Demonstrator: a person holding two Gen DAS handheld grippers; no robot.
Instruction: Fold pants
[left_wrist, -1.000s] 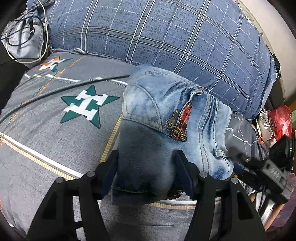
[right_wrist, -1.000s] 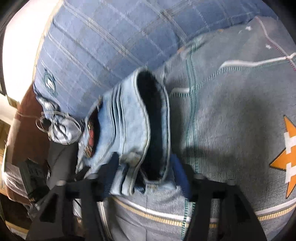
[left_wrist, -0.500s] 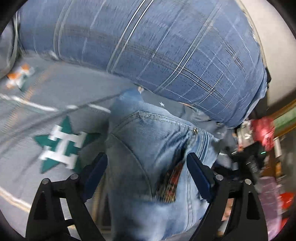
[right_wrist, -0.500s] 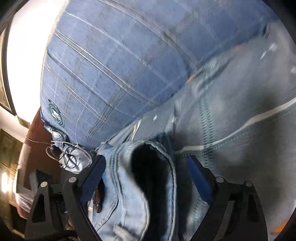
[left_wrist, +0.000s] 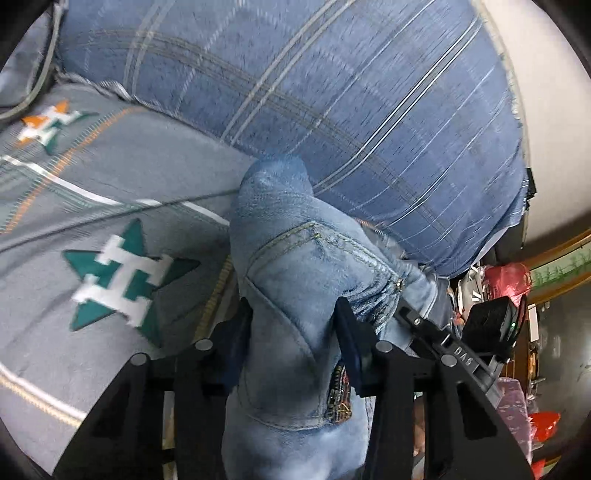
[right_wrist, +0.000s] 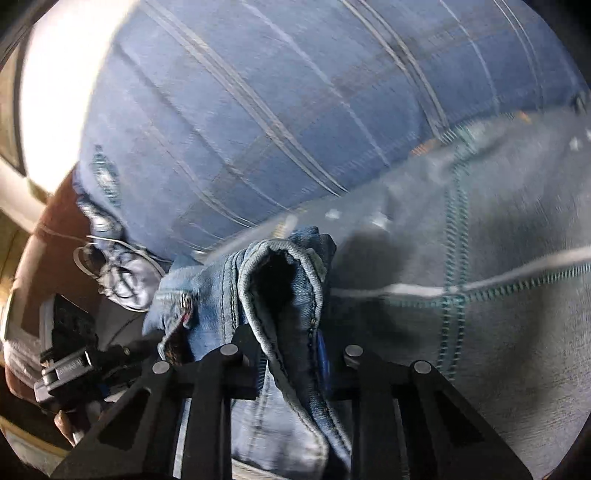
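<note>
One pair of light blue denim pants lies bunched on a bed, resting on a grey bedspread, and its far end touches a large blue plaid pillow. Two hand-held grippers are on this single garment, one at each side of the bundle. The left hand-held gripper has its jaws closing, and both dark pads press into a thick fold of denim by a stitched back pocket, so the cloth sits pinched between them; a patch of red and dark patterned fabric shows lower on the pants, near the right finger. The right hand-held gripper also has its jaws closing, narrowed onto the doubled hem of an open leg or waist edge, whose dark hollow faces the camera; the denim passes between the two fingers and hangs below them. In the left wrist view the other gripper's black body appears at the right edge, just beside the pants. The bedspread carries two star emblems in this view: one green and white beside the pants, and one orange, white and green farther off near the pillow's corner. White and teal stitched lines cross the bedspread in the right wrist view. Both views are somewhat blurred.
</note>
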